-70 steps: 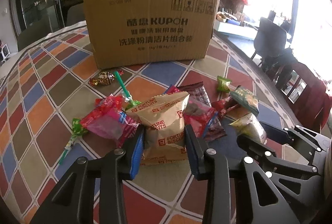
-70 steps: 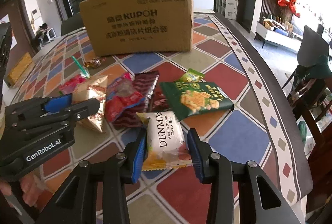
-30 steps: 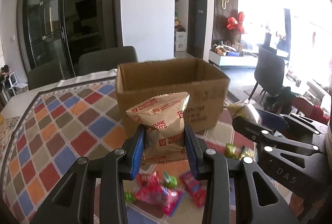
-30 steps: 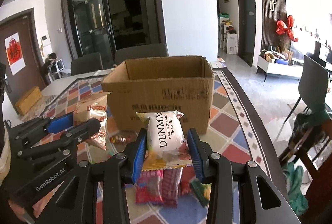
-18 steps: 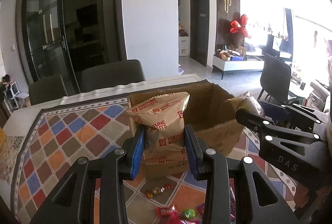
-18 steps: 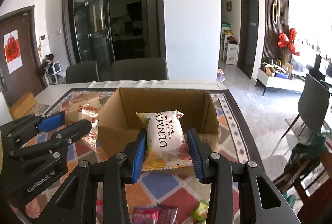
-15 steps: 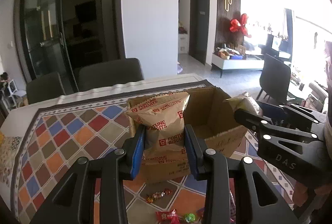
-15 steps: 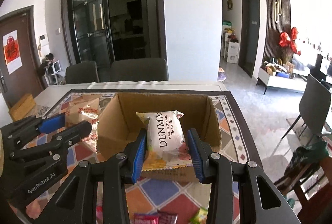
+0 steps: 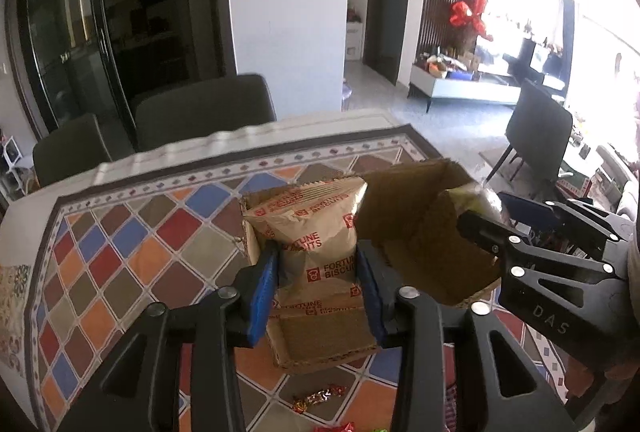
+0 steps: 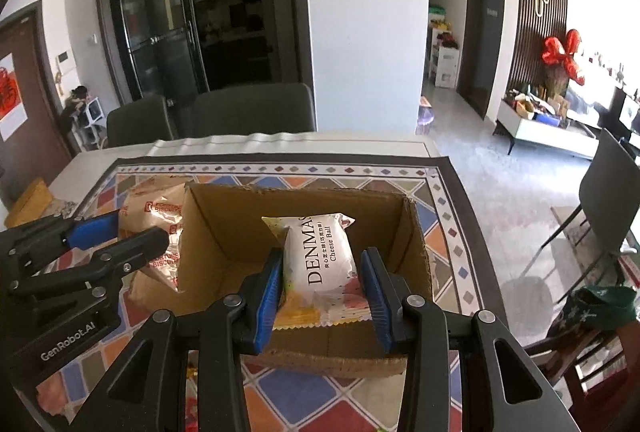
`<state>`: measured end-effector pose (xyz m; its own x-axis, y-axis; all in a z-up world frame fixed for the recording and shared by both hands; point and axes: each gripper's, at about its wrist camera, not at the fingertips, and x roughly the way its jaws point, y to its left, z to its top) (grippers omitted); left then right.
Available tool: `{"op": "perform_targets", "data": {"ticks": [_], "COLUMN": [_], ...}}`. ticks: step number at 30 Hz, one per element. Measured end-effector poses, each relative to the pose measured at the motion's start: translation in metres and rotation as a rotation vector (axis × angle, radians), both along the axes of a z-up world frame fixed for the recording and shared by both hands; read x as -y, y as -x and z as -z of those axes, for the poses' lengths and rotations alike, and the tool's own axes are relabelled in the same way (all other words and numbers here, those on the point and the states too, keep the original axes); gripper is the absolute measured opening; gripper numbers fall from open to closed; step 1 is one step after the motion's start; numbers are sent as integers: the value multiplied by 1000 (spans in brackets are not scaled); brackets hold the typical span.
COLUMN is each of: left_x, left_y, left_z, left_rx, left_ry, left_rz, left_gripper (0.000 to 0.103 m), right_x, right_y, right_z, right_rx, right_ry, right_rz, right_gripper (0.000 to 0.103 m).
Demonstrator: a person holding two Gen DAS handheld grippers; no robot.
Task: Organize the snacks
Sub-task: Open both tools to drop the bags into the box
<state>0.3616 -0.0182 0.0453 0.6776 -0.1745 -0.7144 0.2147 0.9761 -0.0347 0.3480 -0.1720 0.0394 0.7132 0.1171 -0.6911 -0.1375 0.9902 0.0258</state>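
My left gripper [image 9: 316, 292] is shut on a tan Fortune Biscuits bag [image 9: 316, 232] and holds it above the left end of the open cardboard box [image 9: 416, 232]. My right gripper [image 10: 320, 292] is shut on a white Denmas Cheese Ball packet [image 10: 320, 264], held over the box's open top [image 10: 232, 232]. The left gripper with its bag [image 10: 160, 228] shows at the left of the right wrist view. The right gripper [image 9: 532, 232] shows at the right of the left wrist view.
The box stands on a table with a colourful diamond-pattern cloth [image 9: 120, 252]. Loose wrapped candies [image 9: 316, 398] lie in front of the box. Dark chairs [image 10: 248, 108] stand at the far side of the table. Another chair [image 10: 608, 200] is to the right.
Both grippers have lifted their snacks off the table and carried them forward and up, from in front of the box to over its open top.
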Motion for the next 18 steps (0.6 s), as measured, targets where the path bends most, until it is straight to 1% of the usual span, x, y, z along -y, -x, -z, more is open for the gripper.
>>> {"op": "perform_targets", "data": {"ticks": [1,2,3,4,7,9,12,15,18], "left_x": [-1,-1,-2,-2,-5,-8,-9,-14,-20], "left_y": [0,1,4,6,15,24,41,61,79], "left_z": [0,0,-1,-2,-5,-9,-17,-26,-33], "left_rx": [0,6,16,23,34,53,103,148,183], "left_ry": [1,-4,-17,-26,-21,-19,-39,-37,-33], "left_rz": [0,-2,-12,-21,-28,-33,-40,-48,-56], "left_gripper": [52,57,58,58,59,62,67,69,70], "right_x": [-1,0,0,2,3,4,-1,-4,-8], "right_y": [-2,-2,-2,1,6,12,21,34,47], "right_z": [3,4,3,4,2,-1,-9,-15,-18], "right_rx": [-13,-13,-4,12,31,39,63,90,97], "right_ry": [16,31,47,64,75,64,72,68,36], "right_rz": [7,21,40,57,69,65,53,40,14], "right_gripper": [43,52,62,65,66,66,66,66,66]}}
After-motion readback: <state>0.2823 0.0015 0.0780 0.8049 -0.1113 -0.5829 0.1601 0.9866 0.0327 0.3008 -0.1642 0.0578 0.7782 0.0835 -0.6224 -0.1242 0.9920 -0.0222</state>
